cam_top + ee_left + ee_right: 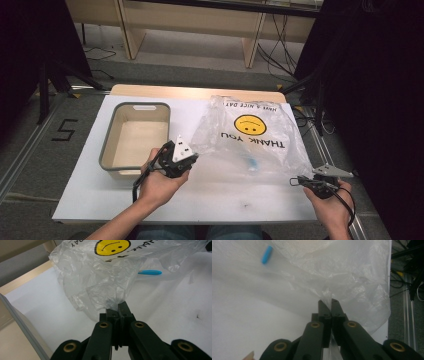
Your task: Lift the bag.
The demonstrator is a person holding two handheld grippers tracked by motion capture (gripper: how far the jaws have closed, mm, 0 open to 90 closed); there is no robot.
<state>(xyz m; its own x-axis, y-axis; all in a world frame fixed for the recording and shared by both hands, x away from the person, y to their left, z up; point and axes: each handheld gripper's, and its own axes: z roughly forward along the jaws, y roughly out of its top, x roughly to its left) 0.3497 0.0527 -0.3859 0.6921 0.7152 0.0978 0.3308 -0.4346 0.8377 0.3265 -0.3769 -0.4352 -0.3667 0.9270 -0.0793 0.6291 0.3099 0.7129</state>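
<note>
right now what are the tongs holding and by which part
Both tongs are shut on the clear plastic bag: the left tongs pinch a bunched fold at its near left edge, the right tongs its near right corner.

One clear plastic bag (252,137) printed with one yellow smiley face (250,124), one small blue object (149,272) beneath it, one grey bin (134,141), two grippers, on one white surface (90,192).

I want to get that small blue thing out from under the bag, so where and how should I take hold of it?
Grip the small blue oblong piece across its narrow middle, coming from above. It seems to lie flat on the white table, under or inside the clear plastic smiley-face bag; which one is unclear. Both hand-held grippers, left and right, are shut on the bag's edges, so one must let go first.
</note>
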